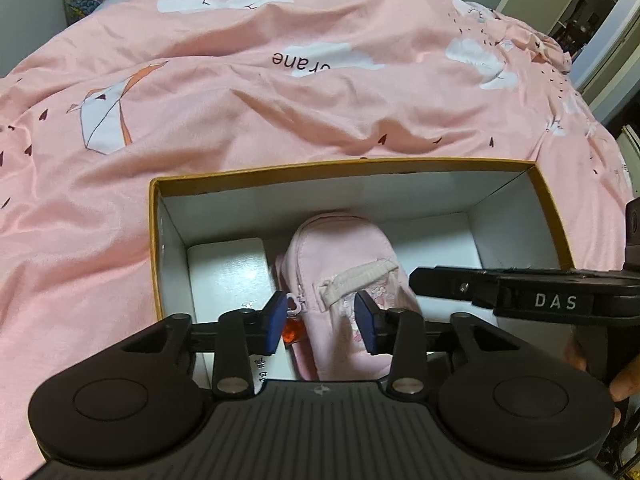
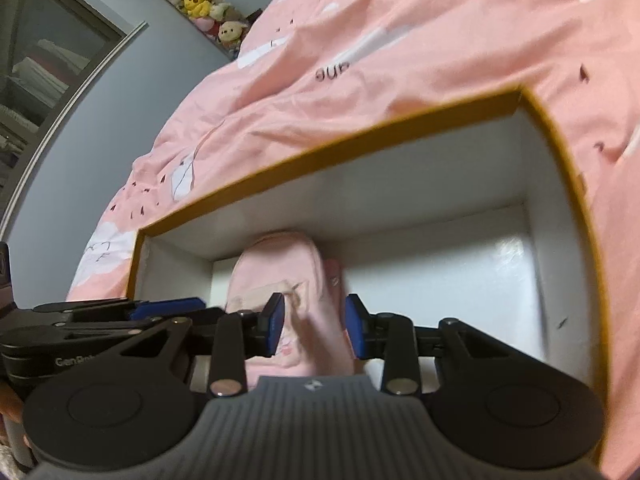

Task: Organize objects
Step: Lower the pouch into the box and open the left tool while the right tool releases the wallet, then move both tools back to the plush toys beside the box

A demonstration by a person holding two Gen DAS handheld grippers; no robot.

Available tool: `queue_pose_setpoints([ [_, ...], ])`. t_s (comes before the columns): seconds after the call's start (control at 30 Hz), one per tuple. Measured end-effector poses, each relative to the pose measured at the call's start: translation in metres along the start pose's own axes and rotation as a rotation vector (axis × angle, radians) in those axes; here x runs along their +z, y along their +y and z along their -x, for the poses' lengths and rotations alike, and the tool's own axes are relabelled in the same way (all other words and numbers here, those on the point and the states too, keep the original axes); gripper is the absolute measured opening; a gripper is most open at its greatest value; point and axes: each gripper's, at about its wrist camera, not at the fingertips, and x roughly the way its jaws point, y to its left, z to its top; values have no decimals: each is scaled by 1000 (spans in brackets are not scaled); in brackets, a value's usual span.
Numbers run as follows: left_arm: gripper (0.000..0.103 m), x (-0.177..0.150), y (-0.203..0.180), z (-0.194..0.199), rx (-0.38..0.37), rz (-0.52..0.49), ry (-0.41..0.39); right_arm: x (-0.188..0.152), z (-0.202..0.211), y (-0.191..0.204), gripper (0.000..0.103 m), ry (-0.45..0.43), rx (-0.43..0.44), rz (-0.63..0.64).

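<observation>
A small pink backpack-shaped pouch [image 1: 344, 248] [image 2: 280, 264] lies inside a white-lined cardboard box [image 1: 340, 165] [image 2: 320, 152] on the bed. My left gripper [image 1: 323, 322] hovers over the pouch's near end, open, its blue pads standing clear on either side of the strap. An orange charm [image 1: 294, 330] hangs by the left pad. My right gripper [image 2: 314, 326] straddles the pouch's near half and its pads look pressed on the fabric, though that view is blurred. In the left wrist view, one of its fingers [image 1: 440, 284] reaches the pouch's right edge.
A flat white box [image 1: 228, 272] lies in the big box left of the pouch. The box sits on a rumpled pink duvet [image 1: 240, 100]. Plush toys [image 2: 200, 4] line a shelf by the wall. A person's hand [image 1: 624, 384] holds the right gripper.
</observation>
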Motion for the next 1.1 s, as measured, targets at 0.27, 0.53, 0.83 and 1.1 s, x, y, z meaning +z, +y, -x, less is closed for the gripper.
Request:
queue_pose_setpoints([
  [0.27,31,-10,-1,-4,23,-7,-4,-9,-16,5,19,51,34,-32],
  [0.53,26,-14,-5,-9,73,-40,-16,-9,-17,11,24,43,0,10],
  [0.83,26,-44,-29,56,30,-66,-195,-27,48,43,42,-84,-42,198],
  [1.1,26,-102,-58,92,-103,-2,-231,-89,113,47,52,-167,-169,304],
])
